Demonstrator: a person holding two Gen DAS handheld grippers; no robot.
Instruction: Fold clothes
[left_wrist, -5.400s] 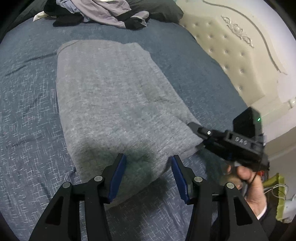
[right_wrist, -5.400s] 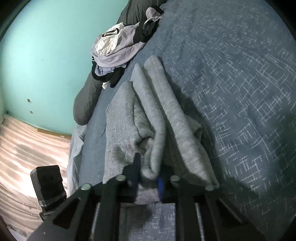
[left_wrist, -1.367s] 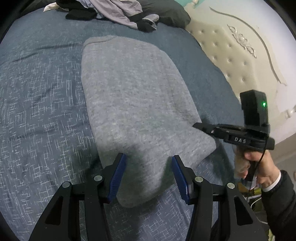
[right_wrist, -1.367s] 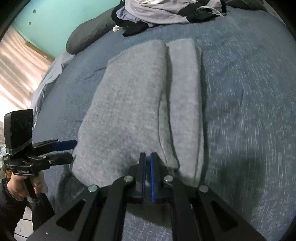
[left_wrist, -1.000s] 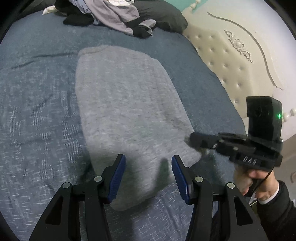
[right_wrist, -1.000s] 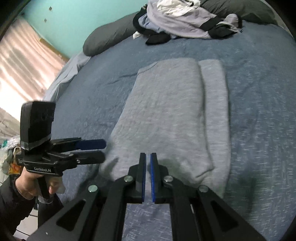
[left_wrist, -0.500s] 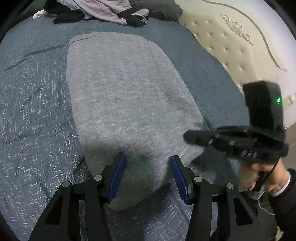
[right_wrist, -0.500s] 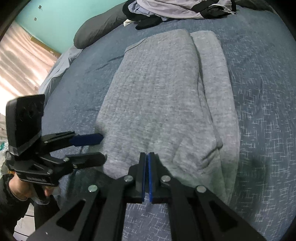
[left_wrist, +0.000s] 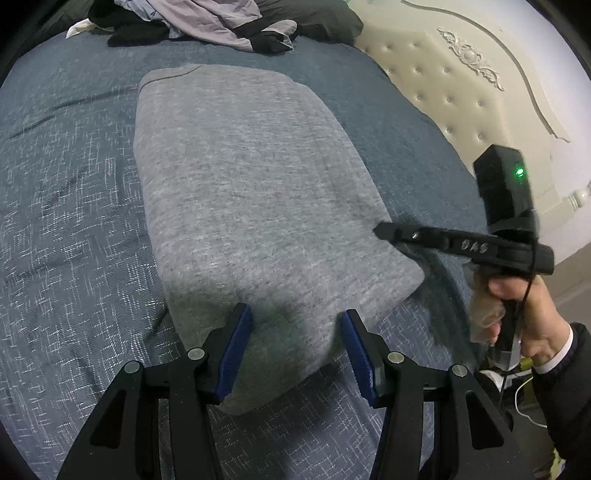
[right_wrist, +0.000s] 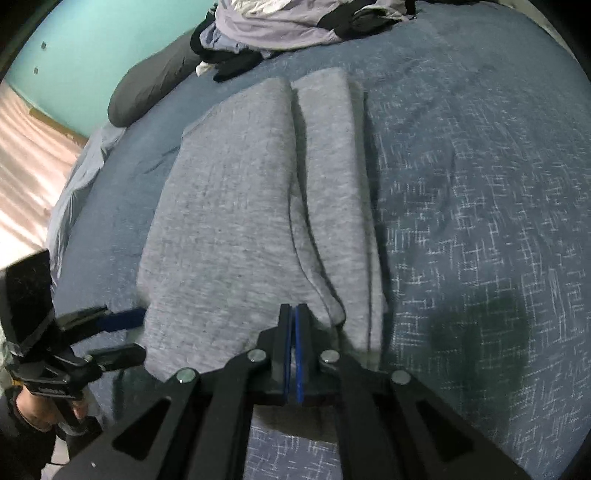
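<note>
The left claw (left_wrist: 296, 350) is held with its jaws apart, straddling the near edge of the folded grey garment (left_wrist: 251, 206) without gripping it. The right claw (right_wrist: 293, 345) is seen with its blue pads pressed together at the garment's near right corner; whether cloth is caught between them cannot be told. The garment is laid flat on the blue bedspread (left_wrist: 66, 229), a narrower fold showing along its right side. A pile of clothes (left_wrist: 192, 22) is heaped at the far end, with a tufted headboard (left_wrist: 461, 85) to the right.
</note>
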